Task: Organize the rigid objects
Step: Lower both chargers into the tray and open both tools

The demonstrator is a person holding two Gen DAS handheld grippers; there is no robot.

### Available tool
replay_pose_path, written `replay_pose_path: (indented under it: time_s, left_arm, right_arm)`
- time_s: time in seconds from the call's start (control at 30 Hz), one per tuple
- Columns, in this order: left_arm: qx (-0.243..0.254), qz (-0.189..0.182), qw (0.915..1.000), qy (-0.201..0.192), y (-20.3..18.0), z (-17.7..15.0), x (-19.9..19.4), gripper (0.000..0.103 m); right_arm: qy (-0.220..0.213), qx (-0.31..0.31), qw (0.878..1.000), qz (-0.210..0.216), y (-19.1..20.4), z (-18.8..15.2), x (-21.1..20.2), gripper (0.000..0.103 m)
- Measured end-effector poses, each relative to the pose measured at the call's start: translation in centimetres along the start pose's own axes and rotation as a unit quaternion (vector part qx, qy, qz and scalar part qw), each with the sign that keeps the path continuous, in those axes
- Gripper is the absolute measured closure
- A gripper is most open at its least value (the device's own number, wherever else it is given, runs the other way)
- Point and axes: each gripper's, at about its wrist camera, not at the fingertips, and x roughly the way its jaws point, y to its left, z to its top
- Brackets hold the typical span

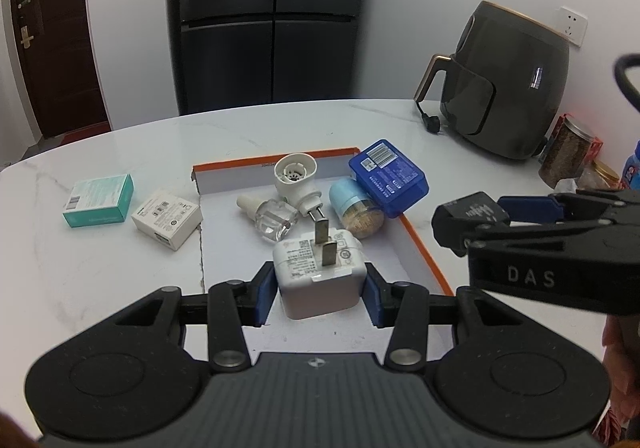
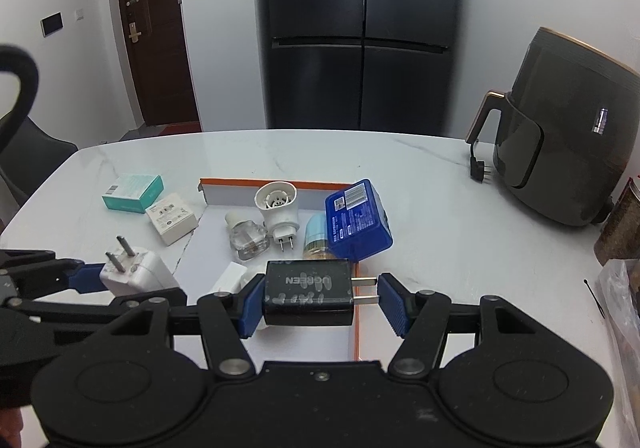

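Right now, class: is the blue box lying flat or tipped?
Tipped. The blue box leans on the light-blue-capped jar, overhanging the tray's orange edge.

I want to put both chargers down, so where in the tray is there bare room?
The tray is bare at its near end, below the white charger and black charger. Its far end is crowded: plug-in, glass bottle, blue box.

The left gripper [image 1: 320, 290] (blue-padded, black-framed) clamps a white square plastic charger [image 1: 318, 276] by its sides, prongs pointing up. The right gripper [image 2: 320, 304], just to its right, grips a black rectangular plastic charger [image 2: 308, 294] lengthwise, one pad against its prongs.
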Motion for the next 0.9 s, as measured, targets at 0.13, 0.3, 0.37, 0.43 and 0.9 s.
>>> replay_pose_path:
  time_s: [0.13,0.3,0.37,0.43,0.9]
  left_arm:
    - [-0.004,0.004,1.0,0.005,0.2,-0.1,0.3,0.057]
    - [-0.004,0.006,0.9999,0.012,0.2,-0.1,0.9,0.057]
    - [-0.005,0.007,0.9998,0.016,0.2,-0.2,1.2,0.057]
    - [-0.007,0.007,0.9997,0.02,0.4,-0.2,1.6,0.057]
    - [-0.035,0.023,0.9988,0.024,3.2,1.5,4.1,0.057]
  right_arm:
    - [0.004,-0.003,1.0,0.002,0.0,0.4,1.0,0.03]
    - [0.01,-0.004,1.0,-0.001,-0.1,1.0,2.5,0.03]
    - [0.013,-0.004,1.0,-0.002,-0.1,1.2,3.2,0.03]
    - [0.017,-0.004,1.0,-0.002,-0.2,1.4,3.9,0.03]
    - [0.03,0.005,1.0,-0.001,0.2,2.3,6.8,0.03]
